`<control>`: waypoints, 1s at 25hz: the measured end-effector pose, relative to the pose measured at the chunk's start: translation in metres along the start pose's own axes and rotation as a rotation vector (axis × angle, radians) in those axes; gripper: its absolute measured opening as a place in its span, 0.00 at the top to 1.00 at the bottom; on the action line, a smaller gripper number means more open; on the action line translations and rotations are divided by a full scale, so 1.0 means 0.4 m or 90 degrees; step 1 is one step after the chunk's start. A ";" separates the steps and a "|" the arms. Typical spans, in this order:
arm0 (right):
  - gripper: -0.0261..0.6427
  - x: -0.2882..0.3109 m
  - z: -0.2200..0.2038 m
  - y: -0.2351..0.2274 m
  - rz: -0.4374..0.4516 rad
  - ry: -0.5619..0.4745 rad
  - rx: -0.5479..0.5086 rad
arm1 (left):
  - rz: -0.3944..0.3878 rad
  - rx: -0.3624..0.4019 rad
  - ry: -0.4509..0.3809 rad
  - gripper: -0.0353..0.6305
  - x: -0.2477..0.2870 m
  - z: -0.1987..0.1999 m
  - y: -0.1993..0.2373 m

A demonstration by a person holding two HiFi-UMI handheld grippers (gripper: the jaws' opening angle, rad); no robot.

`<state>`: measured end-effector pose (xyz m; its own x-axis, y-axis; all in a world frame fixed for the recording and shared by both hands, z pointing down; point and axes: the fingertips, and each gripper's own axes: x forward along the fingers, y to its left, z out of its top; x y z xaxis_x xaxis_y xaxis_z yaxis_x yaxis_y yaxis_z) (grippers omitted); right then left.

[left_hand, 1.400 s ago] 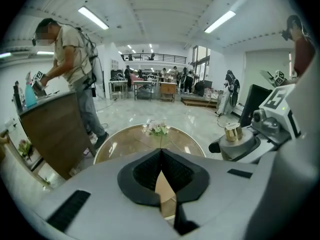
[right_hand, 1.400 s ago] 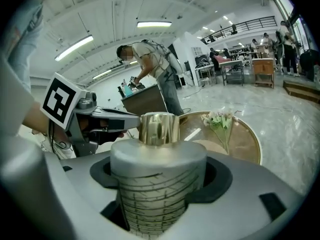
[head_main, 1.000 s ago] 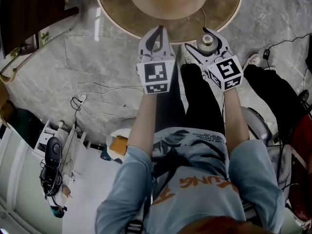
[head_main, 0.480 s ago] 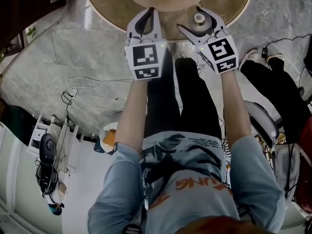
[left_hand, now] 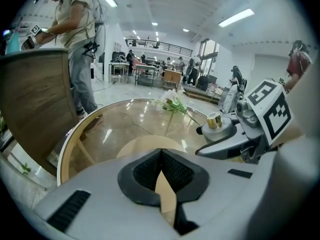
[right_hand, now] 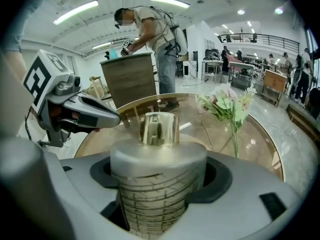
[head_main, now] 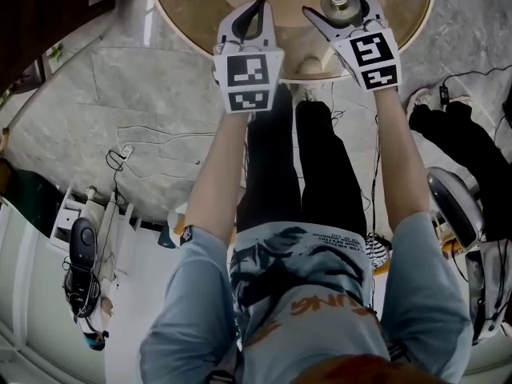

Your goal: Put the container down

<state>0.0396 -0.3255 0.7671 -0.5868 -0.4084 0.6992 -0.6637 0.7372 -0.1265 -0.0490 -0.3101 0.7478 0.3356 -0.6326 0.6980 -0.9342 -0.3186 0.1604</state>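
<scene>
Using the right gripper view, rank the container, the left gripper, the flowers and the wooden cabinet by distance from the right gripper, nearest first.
1. Container: clamped in the right gripper's jaws.
2. Left gripper: close by, on the left.
3. Flowers: ahead and right, on the glass table.
4. Wooden cabinet: beyond the table's far edge.

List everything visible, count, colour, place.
table: 1, glass top with wooden rim, under both grippers
container: 1, patterned body, grey lid, gold knob, between the right gripper's jaws
flowers: 1 bunch, pale with green leaves, on the table's far side
cabinet: 1, brown wood, beyond the table
bystander: 1, light top, at the cabinet
cables: several, white and black, on the floor
left gripper: grey, shut, empty
right gripper: grey, shut on the container
</scene>
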 end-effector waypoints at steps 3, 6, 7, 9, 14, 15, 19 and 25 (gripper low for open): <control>0.42 0.036 0.027 -0.049 -0.021 -0.012 0.020 | -0.008 -0.003 -0.001 0.91 0.033 0.017 0.019; 0.42 0.074 0.055 -0.080 -0.035 -0.032 0.052 | -0.015 -0.006 -0.002 0.91 0.056 0.039 0.039; 0.42 0.087 0.063 -0.089 -0.038 -0.036 0.059 | -0.017 -0.006 -0.003 0.91 0.063 0.045 0.044; 0.42 0.111 0.078 -0.108 -0.049 -0.044 0.068 | -0.022 -0.006 -0.005 0.91 0.079 0.059 0.054; 0.42 0.148 0.101 -0.154 -0.081 -0.062 0.071 | -0.027 -0.018 -0.002 0.91 0.116 0.072 0.076; 0.42 0.150 0.108 -0.159 -0.084 -0.068 0.074 | -0.026 -0.020 0.000 0.91 0.120 0.072 0.080; 0.42 0.149 0.126 -0.168 -0.087 -0.092 0.078 | -0.024 -0.029 0.002 0.91 0.128 0.078 0.090; 0.42 0.133 0.105 -0.164 -0.100 -0.108 0.087 | -0.038 -0.031 0.005 0.91 0.135 0.066 0.070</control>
<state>0.0324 -0.4181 0.7831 -0.5336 -0.6048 0.5912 -0.8023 0.5830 -0.1277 -0.0540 -0.3717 0.7716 0.3894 -0.6081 0.6918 -0.9177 -0.3199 0.2355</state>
